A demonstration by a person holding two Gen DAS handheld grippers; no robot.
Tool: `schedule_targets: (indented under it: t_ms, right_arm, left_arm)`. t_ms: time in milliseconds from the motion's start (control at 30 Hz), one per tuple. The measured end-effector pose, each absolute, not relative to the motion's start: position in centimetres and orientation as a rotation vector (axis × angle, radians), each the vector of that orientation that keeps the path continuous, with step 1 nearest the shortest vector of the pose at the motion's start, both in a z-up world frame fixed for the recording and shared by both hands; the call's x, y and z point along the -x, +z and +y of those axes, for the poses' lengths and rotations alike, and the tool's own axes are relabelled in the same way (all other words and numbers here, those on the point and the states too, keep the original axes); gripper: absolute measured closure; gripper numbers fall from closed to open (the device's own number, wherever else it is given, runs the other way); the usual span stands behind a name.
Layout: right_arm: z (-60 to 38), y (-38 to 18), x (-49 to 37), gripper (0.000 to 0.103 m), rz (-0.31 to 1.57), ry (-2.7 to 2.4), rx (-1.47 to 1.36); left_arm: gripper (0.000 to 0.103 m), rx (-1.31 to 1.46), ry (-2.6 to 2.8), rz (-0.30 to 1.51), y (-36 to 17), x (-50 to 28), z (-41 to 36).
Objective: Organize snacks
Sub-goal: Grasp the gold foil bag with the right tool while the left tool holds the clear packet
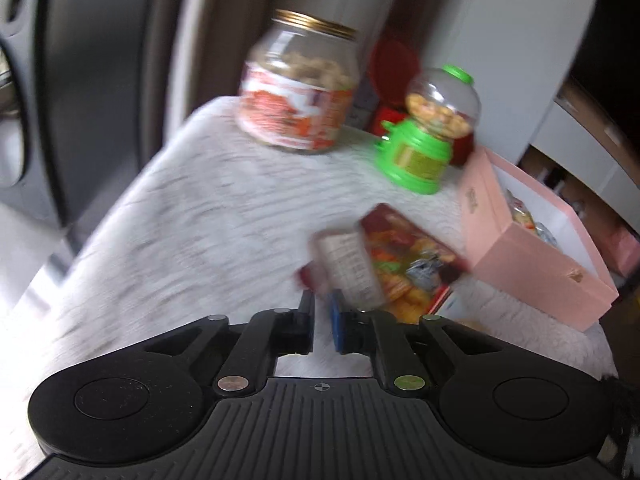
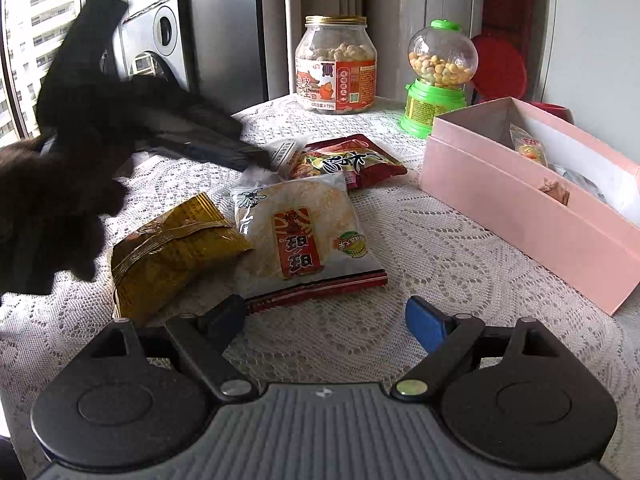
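We are filling the open pink box (image 2: 520, 216) at the right of the lace-covered table (image 2: 420, 260). It already holds a few wrapped snacks. Three loose packets lie well apart from it at the table's middle.

The left gripper (image 1: 321, 304) is closed, its tips at the clear end of the red packet (image 1: 400, 264). The blur hides whether the film is actually pinched. We judge this step to be a pick, so we should lift slowly, check that the packet comes up, then carry it over the near wall and let go low inside. The right gripper (image 2: 326, 312) hovers wide open with nothing between its fingers, just in front of the rice cracker packet (image 2: 296, 232), which is a sensible next pick. The yellow packet (image 2: 172, 248) touches that one on its left, so we grip an edge, not the middle.

As for writing, the gold-lidded jar (image 2: 336, 68) at the back has an orange Chinese label with "75%" at the bottom. The green candy dispenser (image 2: 438, 76) has print too small to read. The rice cracker packet repeats 甜 on a red panel, and the red packet shows bold black brush characters.
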State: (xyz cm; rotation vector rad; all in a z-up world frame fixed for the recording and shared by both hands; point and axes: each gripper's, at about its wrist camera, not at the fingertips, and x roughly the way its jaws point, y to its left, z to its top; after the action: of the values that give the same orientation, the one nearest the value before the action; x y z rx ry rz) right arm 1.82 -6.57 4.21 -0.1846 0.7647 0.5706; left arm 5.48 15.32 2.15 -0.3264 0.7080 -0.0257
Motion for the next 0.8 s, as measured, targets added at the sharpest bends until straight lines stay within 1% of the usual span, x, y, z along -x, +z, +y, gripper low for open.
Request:
schedule_targets:
  t_ms: [167,300,367,500,667,800]
  right_arm:
    - [-6.6,4.2,-2.0,0.015,0.769,0.573,0.179]
    - [-6.5,4.7,-1.8,0.016,0.76,0.56,0.185]
    - [-6.5,5.6,-1.6,0.016,0.761,0.576,0.162]
    - [-5.3,7.0,-0.9,0.016,0.828,0.695,0.091]
    - [-1.4,6.2,-1.8,0.016,0.973,0.837,0.024]
    - [2.2,6.2,-3.5,0.016,0.97,0.783,0.072]
  left_arm:
    - [0.091,0.363,-0.008,0.701,2.2,-1.0,17.9]
    - [0.087,0.374,0.04,0.704,2.1,1.2,18.8]
    - [0.087,0.39,0.052,0.698,1.9,1.8,19.2]
    - [0.086,0.435,0.035,0.684,2.0,2.7,19.4]
    - [0.086,0.446,0.048,0.679,2.1,3.2,19.6]
    - [0.086,0.443,0.126,0.664,2.3,3.9,20.6]
